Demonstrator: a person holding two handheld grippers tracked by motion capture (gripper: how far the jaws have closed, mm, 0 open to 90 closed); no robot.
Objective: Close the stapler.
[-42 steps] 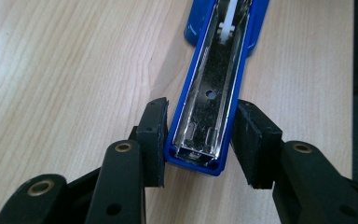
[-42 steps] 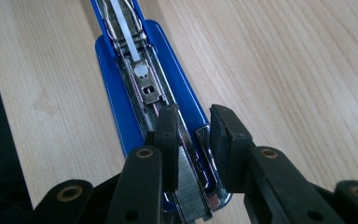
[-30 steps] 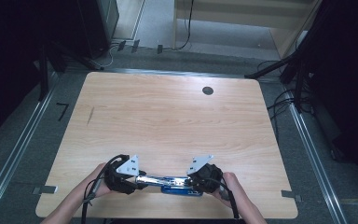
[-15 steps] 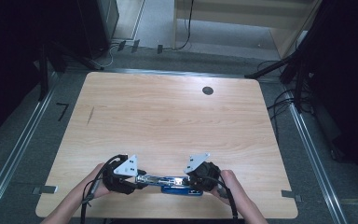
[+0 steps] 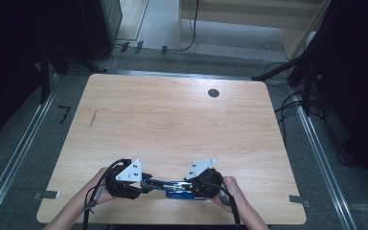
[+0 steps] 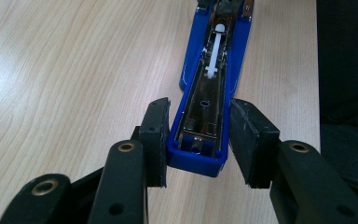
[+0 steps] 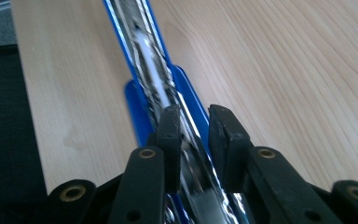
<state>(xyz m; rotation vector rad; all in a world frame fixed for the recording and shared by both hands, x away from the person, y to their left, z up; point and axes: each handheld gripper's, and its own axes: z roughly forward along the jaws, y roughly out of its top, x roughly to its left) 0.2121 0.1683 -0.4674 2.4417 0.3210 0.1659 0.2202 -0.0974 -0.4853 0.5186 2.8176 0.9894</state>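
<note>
We see one blue stapler (image 6: 205, 107) lying opened out near the table's (image 5: 172, 124) front edge, its chrome staple channel (image 6: 207, 93) bared with a white pusher rod (image 6: 216, 51) running along it. In the left gripper view the left gripper (image 6: 199, 140) straddles the stapler's blue end — one pad (image 6: 154, 135) touches its side, the other stands slightly off, so the jaws are part open and not clamped. In the right gripper view the right gripper (image 7: 193, 140) has its jaws drawn narrow against the shiny metal arm (image 7: 144, 46), pinching it from both sides.

From the high view, two hands hold two grippers facing each other, the stapler between them and just inside the front edge. Beyond them the wood lies bare all the way back — one dark round hole (image 5: 213, 93) sits near the far edge.
</note>
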